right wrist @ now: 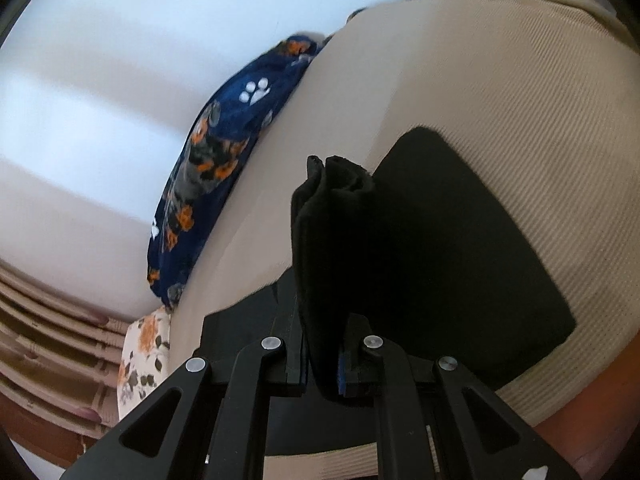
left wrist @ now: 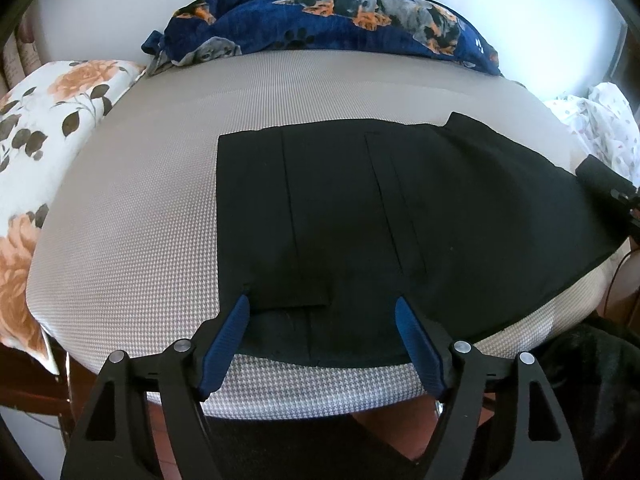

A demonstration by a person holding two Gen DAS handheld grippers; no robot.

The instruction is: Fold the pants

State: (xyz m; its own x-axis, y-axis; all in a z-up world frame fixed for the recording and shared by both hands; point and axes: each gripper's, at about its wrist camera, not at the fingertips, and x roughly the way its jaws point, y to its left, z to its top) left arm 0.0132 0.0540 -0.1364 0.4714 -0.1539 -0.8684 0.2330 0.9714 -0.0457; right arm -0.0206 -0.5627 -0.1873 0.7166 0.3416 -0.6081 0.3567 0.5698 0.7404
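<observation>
Black pants (left wrist: 360, 216) lie spread flat across a beige houndstooth-covered surface (left wrist: 132, 216), creases running lengthwise through the cloth. At the right end, a bunched fold of the dark fabric (right wrist: 332, 240) stands upright, lifted off the rest of the garment.

Black pants (left wrist: 352, 216); beige houndstooth cover (left wrist: 140, 208); navy dog-print blanket (left wrist: 340, 16); white orange-floral pillow (left wrist: 44, 120); tool pads (left wrist: 226, 344) blue, seemingly.
</observation>
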